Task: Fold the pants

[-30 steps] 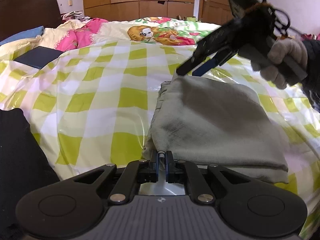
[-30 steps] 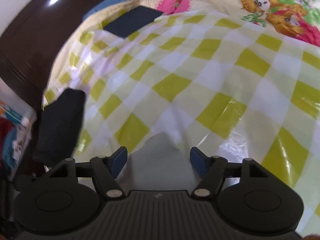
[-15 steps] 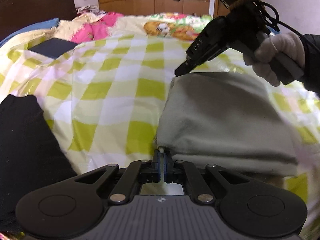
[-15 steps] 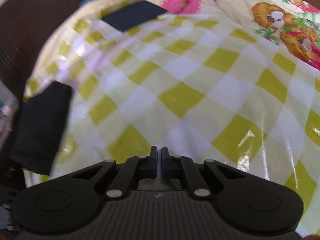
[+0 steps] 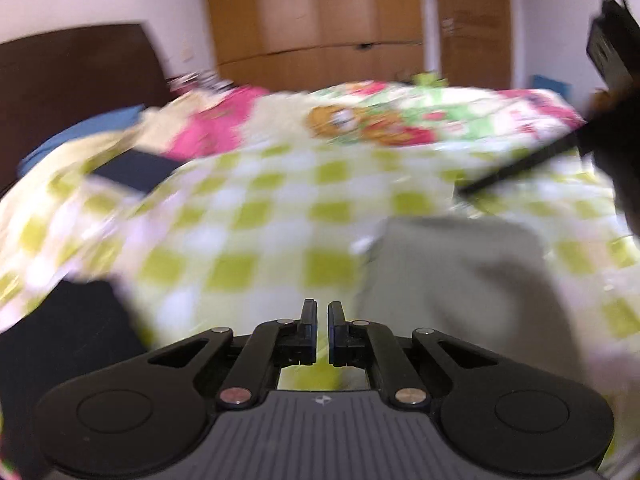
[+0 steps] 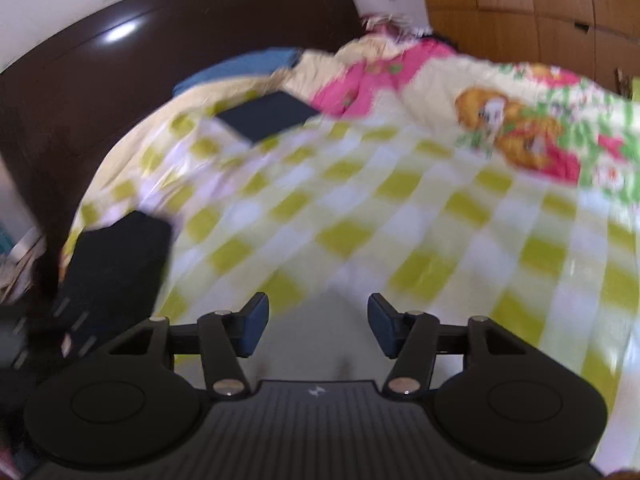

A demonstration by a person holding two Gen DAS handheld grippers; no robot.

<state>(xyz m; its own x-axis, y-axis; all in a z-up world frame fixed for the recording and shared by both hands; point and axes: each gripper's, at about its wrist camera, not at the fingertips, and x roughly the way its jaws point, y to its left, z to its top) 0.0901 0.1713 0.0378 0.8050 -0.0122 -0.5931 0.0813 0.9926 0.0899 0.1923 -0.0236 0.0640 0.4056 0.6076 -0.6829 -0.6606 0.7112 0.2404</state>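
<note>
Grey pants (image 5: 460, 280) lie folded on the bed (image 5: 256, 216); left gripper (image 5: 319, 314) closed on nothing; right gripper (image 6: 318, 322) just reopened, empty; folding looks finished

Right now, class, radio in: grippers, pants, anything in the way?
Left gripper shut, empty. Right gripper open, jaws just opened, over pants. Pants folded on bed. Nothing blocking.

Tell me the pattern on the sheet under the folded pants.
White and yellow-green checks on the sheet, clearest in the right wrist view; the pants are plain grey-green.

Open checked bedspread (image 5: 256, 216) — left, black garment (image 5: 60, 340)
</note>
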